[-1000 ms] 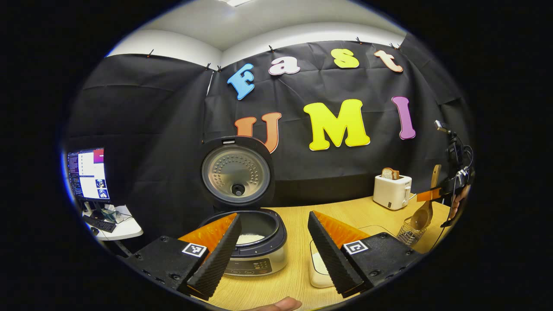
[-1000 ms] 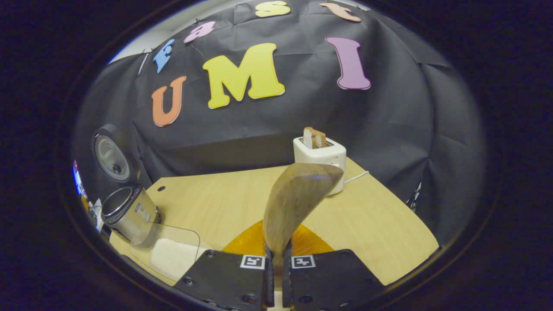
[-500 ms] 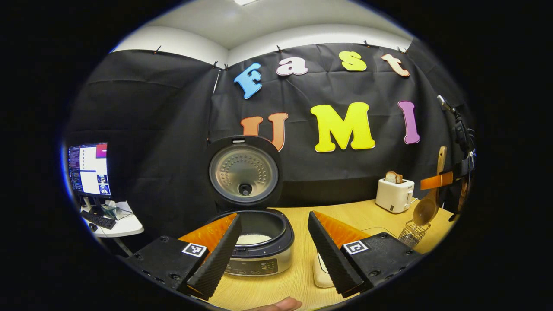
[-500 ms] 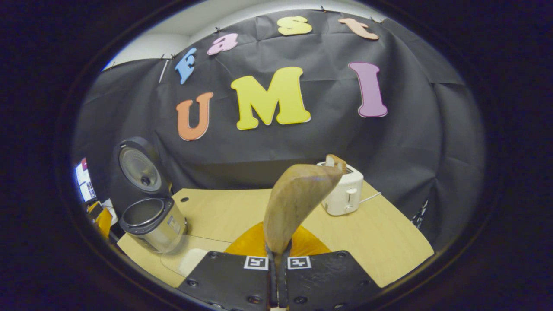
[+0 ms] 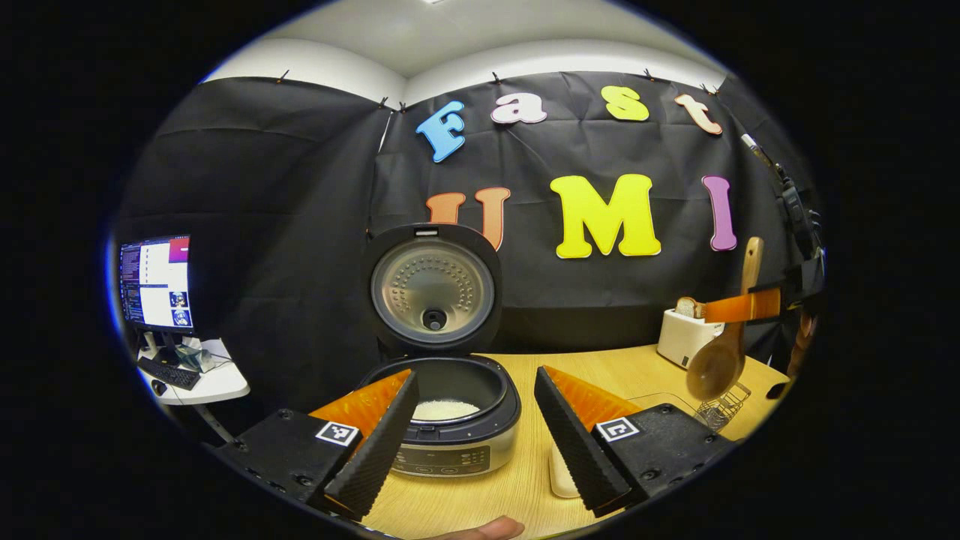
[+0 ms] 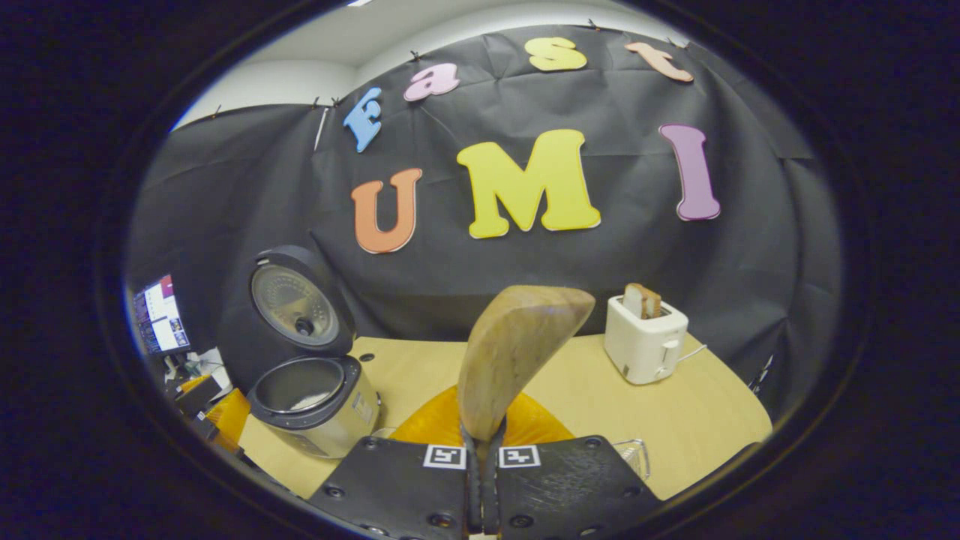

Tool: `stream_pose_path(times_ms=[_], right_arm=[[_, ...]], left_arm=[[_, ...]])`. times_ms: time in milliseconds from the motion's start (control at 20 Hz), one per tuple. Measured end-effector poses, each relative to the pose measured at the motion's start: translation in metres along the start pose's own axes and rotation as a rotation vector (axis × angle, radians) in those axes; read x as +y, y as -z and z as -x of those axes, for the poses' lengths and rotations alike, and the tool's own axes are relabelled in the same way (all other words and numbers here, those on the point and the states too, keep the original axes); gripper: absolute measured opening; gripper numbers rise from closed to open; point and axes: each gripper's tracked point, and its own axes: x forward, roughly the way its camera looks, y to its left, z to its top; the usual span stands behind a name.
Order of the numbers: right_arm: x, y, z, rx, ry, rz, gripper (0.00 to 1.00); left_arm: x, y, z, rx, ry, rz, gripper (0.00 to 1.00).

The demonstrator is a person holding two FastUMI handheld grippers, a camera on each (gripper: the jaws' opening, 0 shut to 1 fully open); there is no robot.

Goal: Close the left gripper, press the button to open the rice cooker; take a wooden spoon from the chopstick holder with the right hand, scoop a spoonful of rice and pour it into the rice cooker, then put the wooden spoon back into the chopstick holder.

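- No brand or label is legible: the rice cooker (image 5: 442, 409) carries a front panel whose markings are too small to read; the letters on the booth's wall are left aside.
- Left claw (image 5: 474, 439): open, fingers wide apart, low over the table (image 5: 517, 480) in front of the cooker.
- Cooker lid (image 5: 435, 289) upright; white rice lies in the pot.
- Right claw (image 6: 484, 469): closed on the wooden spoon (image 6: 510, 352), bowl upward in the right gripper view.
- Compared with 0.5 s ago, the spoon has risen clear of the chopstick holder (image 5: 721, 409) and moved toward the cooker; the toaster (image 6: 645, 341) now stands to its right.
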Motion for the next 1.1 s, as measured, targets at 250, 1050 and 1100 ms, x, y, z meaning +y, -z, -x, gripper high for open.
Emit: stream_pose_path(times_ms=[250,1050,1100], right_arm=[[0.013,0.054,-0.044,0.075,0.037,0.009,0.01],[-0.016,0.113,-0.099,0.213,0.327,0.157,0.02],[-0.011,0.115,-0.101,0.216,0.331,0.167,0.01]], left_arm=[[-0.006,0.003,-0.002,0.006,-0.006,-0.052,0.98],[0.015,0.007,-0.006,0.012,-0.063,-0.106,0.99],[0.017,0.007,-0.007,0.016,-0.067,-0.106,0.98]])
